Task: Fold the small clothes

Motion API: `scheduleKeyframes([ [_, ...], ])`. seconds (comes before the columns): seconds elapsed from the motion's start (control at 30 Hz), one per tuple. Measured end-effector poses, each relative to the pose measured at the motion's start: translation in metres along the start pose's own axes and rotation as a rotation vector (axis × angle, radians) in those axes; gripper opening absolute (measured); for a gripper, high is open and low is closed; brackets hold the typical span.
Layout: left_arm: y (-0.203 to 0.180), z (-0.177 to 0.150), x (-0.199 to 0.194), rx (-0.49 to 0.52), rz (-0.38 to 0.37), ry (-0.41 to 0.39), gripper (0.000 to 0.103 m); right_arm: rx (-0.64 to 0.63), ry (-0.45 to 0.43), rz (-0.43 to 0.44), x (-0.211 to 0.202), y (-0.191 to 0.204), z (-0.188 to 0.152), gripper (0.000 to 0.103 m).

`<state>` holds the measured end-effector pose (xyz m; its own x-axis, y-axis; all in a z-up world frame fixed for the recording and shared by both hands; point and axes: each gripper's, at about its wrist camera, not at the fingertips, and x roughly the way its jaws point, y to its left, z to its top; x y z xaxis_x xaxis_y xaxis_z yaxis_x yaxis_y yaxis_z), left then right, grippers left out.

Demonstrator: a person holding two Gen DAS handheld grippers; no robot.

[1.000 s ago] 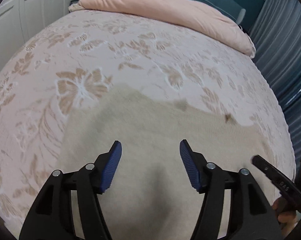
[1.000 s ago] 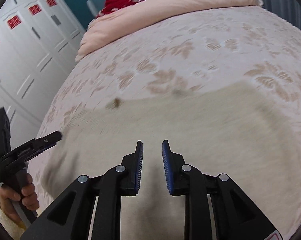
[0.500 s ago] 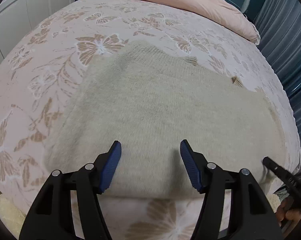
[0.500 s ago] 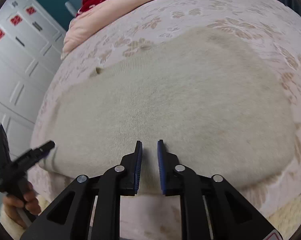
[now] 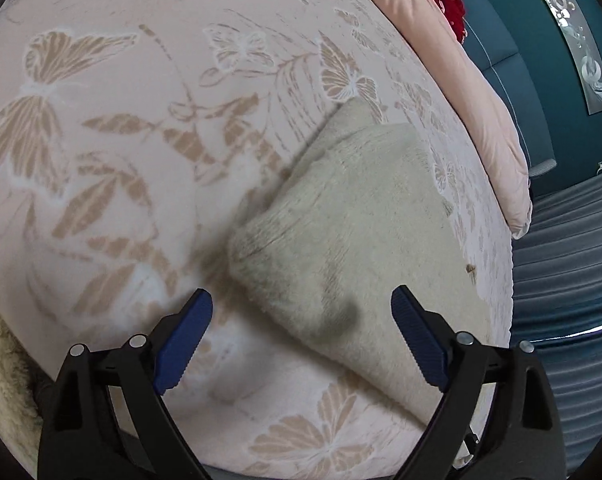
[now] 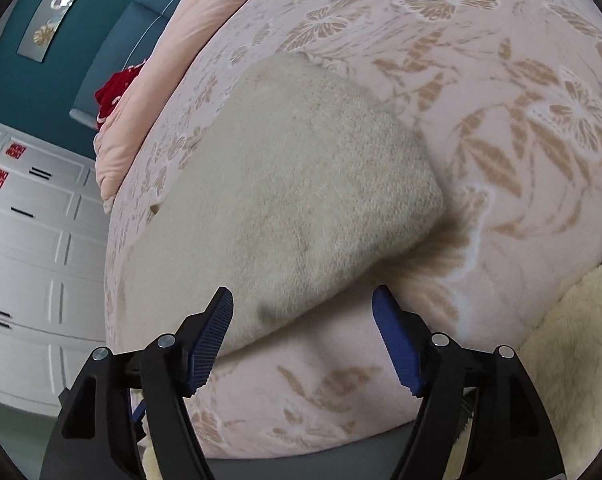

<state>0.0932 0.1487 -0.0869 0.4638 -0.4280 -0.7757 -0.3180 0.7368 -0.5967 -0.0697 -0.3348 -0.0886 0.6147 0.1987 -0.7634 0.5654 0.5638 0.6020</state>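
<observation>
Both grippers poised at the near corners of a cream knit garment on the bed

The left gripper hangs with its jaws wide and empty over the garment's near left corner; the right gripper is likewise spread and empty at the near right corner, the knit lying flat on the butterfly-print bedspread. The step looks like a fresh pinch for a fold: each gripper needs to drop onto its corner edge and close.
</observation>
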Motion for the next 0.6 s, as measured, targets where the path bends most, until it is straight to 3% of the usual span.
scheduleKeyframes([
  [0.07, -0.007, 0.007, 0.01, -0.008, -0.001, 0.0, 0.085, 0.056, -0.01, 0.004, 0.01, -0.003, 0.012, 0.076],
  [0.13, -0.011, 0.014, 0.017, -0.016, 0.033, 0.004, 0.063, 0.107, -0.022, 0.009, 0.019, -0.003, 0.022, 0.076],
  [0.17, -0.011, 0.018, 0.018, -0.015, 0.043, 0.014, 0.038, 0.123, -0.032, 0.013, 0.022, -0.001, 0.026, 0.076],
  [0.2, -0.011, 0.022, 0.018, -0.014, 0.016, 0.027, 0.024, 0.125, -0.034, 0.02, 0.025, 0.002, 0.029, 0.061],
  [0.27, -0.013, 0.028, 0.007, -0.004, -0.004, 0.018, 0.018, 0.069, 0.002, 0.052, 0.034, 0.015, 0.035, 0.021],
  [0.33, -0.021, 0.03, -0.011, 0.028, -0.026, 0.002, 0.016, 0.018, -0.004, 0.041, 0.03, 0.032, 0.039, 0.02],
  [0.47, -0.031, 0.03, -0.051, 0.049, -0.087, -0.004, 0.015, -0.059, -0.03, 0.189, -0.012, 0.07, 0.039, 0.017],
  [0.6, -0.015, 0.023, -0.098, 0.065, -0.044, -0.032, 0.015, -0.109, 0.011, 0.242, -0.047, 0.073, 0.014, 0.017],
])
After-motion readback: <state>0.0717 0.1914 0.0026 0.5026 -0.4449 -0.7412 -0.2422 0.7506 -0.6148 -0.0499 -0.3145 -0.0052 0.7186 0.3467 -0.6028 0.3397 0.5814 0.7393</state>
